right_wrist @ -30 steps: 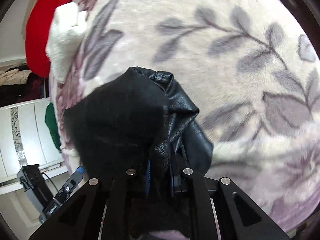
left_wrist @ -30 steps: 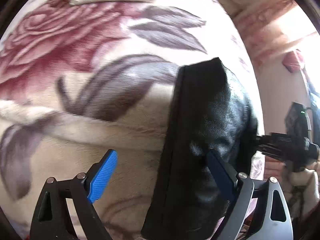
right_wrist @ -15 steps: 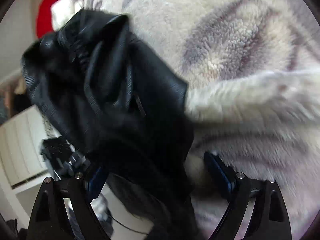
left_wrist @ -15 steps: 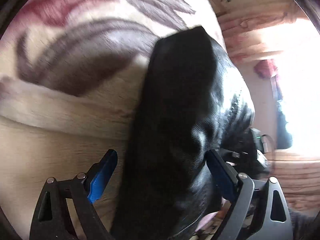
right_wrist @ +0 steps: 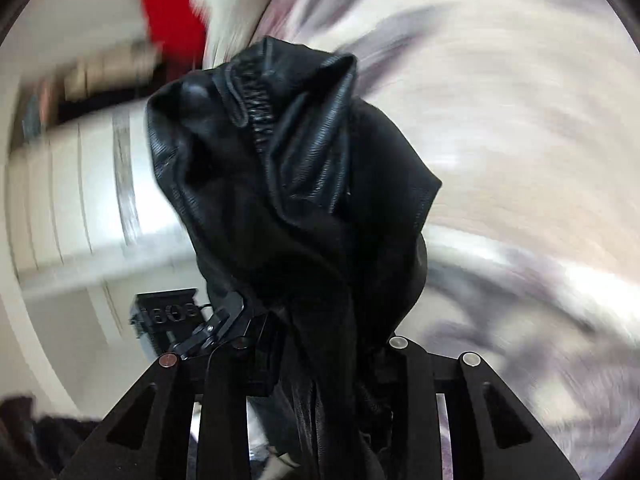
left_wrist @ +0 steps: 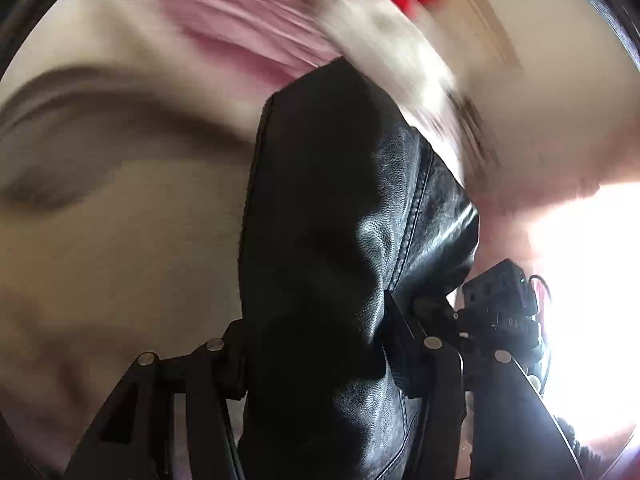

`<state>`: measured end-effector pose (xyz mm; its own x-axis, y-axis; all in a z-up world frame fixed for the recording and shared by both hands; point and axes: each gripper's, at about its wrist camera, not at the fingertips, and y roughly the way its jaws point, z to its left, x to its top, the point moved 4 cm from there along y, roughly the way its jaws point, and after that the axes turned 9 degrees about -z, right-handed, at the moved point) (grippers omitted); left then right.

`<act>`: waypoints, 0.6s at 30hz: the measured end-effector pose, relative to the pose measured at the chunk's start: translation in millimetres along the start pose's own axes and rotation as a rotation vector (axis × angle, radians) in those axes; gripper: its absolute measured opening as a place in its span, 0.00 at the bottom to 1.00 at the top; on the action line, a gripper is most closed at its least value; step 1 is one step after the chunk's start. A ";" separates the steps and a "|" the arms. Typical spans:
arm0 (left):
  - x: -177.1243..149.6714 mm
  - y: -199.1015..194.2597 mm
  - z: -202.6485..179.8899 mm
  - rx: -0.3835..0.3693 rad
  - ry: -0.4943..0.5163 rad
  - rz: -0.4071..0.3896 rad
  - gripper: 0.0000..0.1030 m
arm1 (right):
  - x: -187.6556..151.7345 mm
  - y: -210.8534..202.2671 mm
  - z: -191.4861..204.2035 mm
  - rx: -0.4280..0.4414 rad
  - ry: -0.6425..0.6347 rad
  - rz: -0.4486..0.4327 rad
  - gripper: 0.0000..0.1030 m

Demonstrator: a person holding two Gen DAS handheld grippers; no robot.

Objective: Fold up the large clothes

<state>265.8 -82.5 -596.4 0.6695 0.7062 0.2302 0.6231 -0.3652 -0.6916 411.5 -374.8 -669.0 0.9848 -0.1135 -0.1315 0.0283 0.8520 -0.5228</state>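
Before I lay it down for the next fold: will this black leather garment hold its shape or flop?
The black leather garment will probably flop: it bunches in deep folds above the right gripper. Its glossy grain suggests it could slide. Likely heavyish, since both the right and the left gripper clamp it.

Light: daylight, harsh, from lower right in left wrist view.
Glare: window area [left_wrist: 592, 300] blown out white.
Blur: heavy motion smear on blanket [right_wrist: 520, 120]; black leather garment [left_wrist: 340, 220] sharp.
Edges: fisheye bending, dark vignette corners.
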 end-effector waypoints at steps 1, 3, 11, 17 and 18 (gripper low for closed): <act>-5.1 -11.0 16.7 0.021 -0.067 -0.030 0.50 | 3.1 16.3 11.9 -0.013 -0.045 0.057 0.31; -22.4 -20.9 65.2 0.059 -0.230 -0.037 0.57 | 7.9 67.7 39.0 -0.062 -0.174 0.231 0.32; -17.8 -52.0 100.1 -0.027 -0.238 0.062 0.70 | 3.5 98.5 38.1 -0.315 -0.268 0.336 0.73; 21.9 -81.2 97.0 0.120 0.055 0.047 0.81 | -4.9 37.8 92.8 -0.362 -0.443 0.104 0.83; 29.0 -77.1 106.2 0.207 0.107 0.049 0.81 | -3.7 47.6 111.1 -0.336 -0.502 0.117 0.85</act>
<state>194.3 30.6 -609.1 0.7427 0.6184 0.2570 0.5003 -0.2574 -0.8267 428.2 -277.0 -599.8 0.9408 0.2952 0.1664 -0.0596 0.6276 -0.7763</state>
